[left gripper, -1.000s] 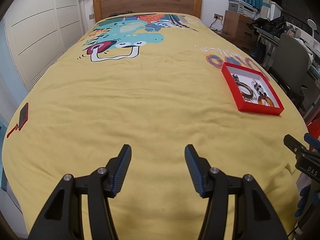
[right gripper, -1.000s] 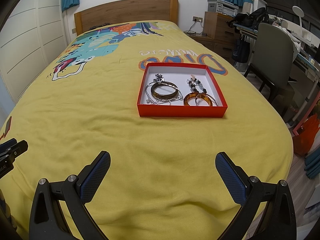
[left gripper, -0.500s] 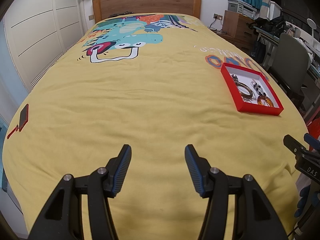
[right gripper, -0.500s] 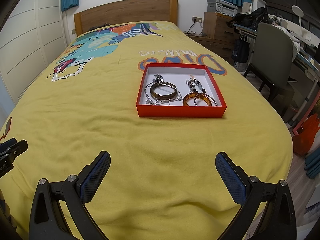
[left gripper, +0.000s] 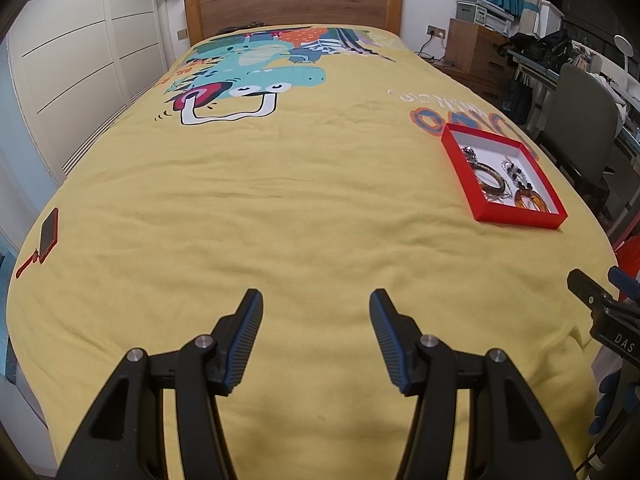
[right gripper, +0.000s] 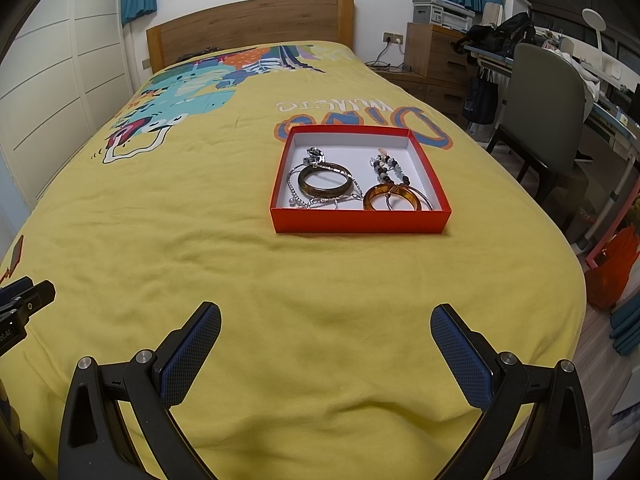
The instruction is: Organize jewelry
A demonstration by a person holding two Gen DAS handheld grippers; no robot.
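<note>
Both the left gripper (left gripper: 316, 312) and right gripper (right gripper: 326, 326) hover released and empty; all jewelry (right gripper: 348, 184) already lies in the far red box (right gripper: 360, 222), nothing left outside.

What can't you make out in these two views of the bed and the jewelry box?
- Silver chains in the red box: tangled under the dark bangle, count unclear, right wrist view.
- Box contents, left wrist view: too small and side-on.
- Red phone: cut off by the bed's edge in the right wrist view.
</note>
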